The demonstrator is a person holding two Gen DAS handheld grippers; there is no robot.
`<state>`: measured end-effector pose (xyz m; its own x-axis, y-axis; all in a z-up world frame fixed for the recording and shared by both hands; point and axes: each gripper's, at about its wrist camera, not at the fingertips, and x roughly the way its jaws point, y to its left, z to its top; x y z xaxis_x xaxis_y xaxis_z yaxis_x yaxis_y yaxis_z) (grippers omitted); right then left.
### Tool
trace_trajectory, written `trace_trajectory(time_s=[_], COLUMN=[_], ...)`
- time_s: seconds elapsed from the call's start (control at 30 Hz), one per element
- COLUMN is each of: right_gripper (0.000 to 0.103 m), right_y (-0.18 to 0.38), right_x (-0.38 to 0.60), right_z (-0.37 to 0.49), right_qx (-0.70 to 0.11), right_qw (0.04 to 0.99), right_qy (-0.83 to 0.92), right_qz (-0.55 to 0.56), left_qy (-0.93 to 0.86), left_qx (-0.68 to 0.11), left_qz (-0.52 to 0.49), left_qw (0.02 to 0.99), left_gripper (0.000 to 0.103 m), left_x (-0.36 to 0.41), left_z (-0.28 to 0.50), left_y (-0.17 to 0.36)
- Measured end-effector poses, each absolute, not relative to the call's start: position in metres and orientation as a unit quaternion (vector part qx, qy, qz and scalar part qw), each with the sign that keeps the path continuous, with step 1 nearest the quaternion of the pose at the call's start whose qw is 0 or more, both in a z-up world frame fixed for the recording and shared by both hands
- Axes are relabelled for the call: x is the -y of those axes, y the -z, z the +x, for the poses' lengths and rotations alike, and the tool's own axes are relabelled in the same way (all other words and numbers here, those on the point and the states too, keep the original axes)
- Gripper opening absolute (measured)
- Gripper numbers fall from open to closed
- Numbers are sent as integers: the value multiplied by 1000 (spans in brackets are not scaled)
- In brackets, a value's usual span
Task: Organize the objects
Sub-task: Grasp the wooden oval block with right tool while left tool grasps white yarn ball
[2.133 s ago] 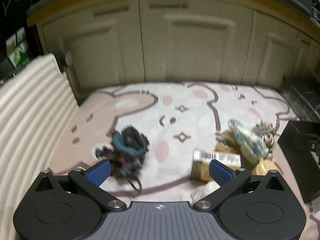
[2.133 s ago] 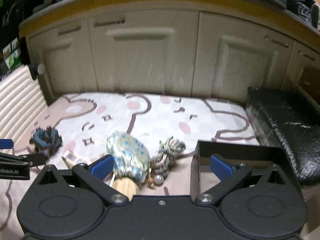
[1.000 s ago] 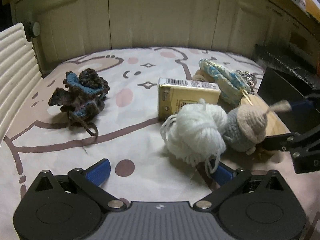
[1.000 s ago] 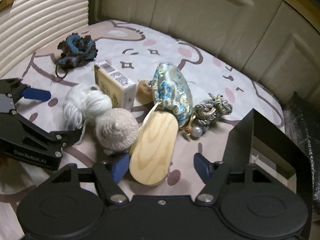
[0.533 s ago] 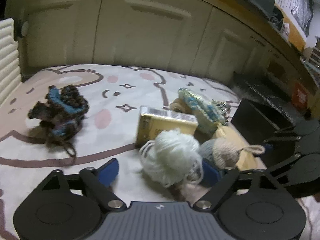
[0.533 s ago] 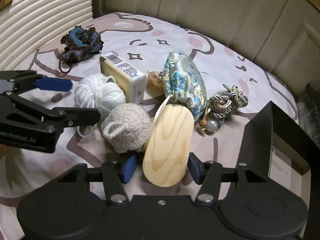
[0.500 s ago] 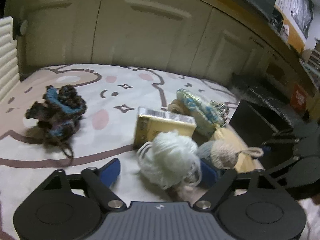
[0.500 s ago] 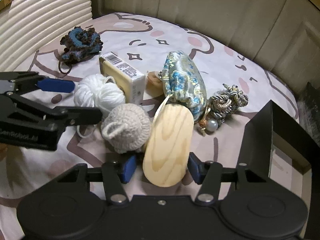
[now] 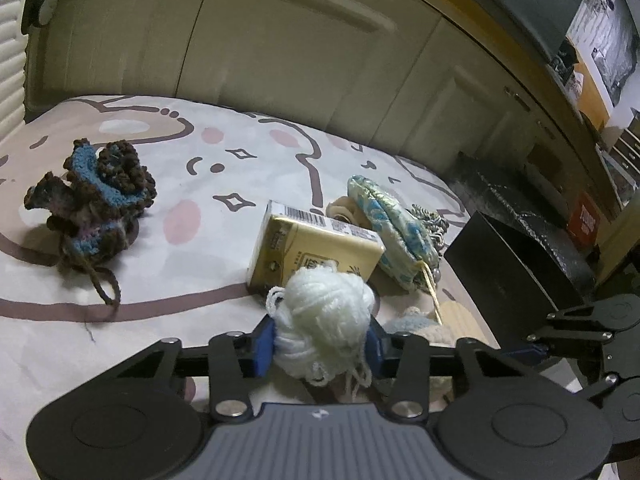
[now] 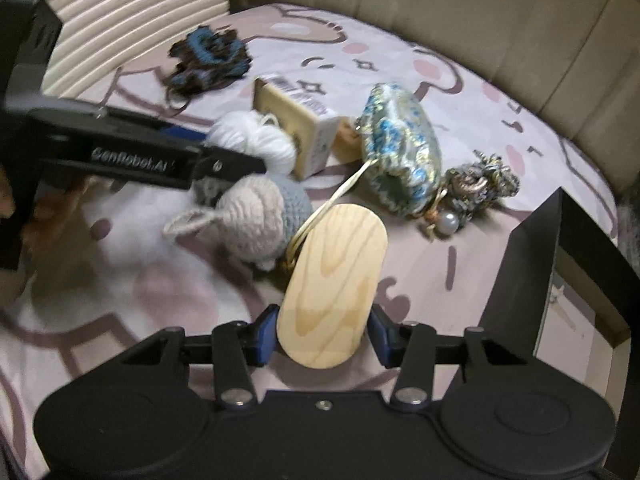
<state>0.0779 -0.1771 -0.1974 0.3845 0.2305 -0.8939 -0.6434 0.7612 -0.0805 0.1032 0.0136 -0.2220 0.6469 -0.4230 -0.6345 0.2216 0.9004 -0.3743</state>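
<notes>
A white yarn ball (image 9: 324, 328) sits between the blue pads of my left gripper (image 9: 320, 346). The jaws are closing and both pads press into its sides. My right gripper (image 10: 322, 338) is closing too, its pads against the near end of an oval wooden block (image 10: 336, 280) lying on the patterned mat (image 10: 120, 292). A beige-and-grey crochet toy (image 10: 256, 220) lies between the two grippers. Behind stand a yellow box (image 9: 316, 252), a blue-gold brocade pouch (image 10: 400, 148) and a brown-blue crochet piece (image 9: 96, 196).
An open black box (image 10: 560, 272) stands at the right of the mat. A braided cord with a pearl (image 10: 476, 188) lies next to the pouch. Cream cabinet doors (image 9: 300, 48) close off the back, and a ribbed white panel (image 10: 132, 12) stands at the left.
The left jaws came together from wide open onto the white yarn ball. The right jaws narrowed onto the wooden block. Both views tilted a little; the hands stayed about where they were.
</notes>
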Motion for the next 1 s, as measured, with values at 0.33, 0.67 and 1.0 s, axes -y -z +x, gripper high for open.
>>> trace_trajectory(time_s=[0.33,0.67,1.0], right_gripper=[48,51,47], right_y=[193,208,203], right_x=[183,182,185], right_z=[96,121,118], right_qx=[-496,-524,-517], right_qw=[826,825,830], right_qy=[-226,-185,-188], right_qz=[-148,-101,-95], left_qy=[184,182,169], left_qx=[-423,-420,-427], left_qz=[-95,-50,-66], left_qw=[882,888,886], left_gripper=[37,42,33], left_x=[-22,-11,-8], left_z=[90,92,104], left_y=[209,207,207])
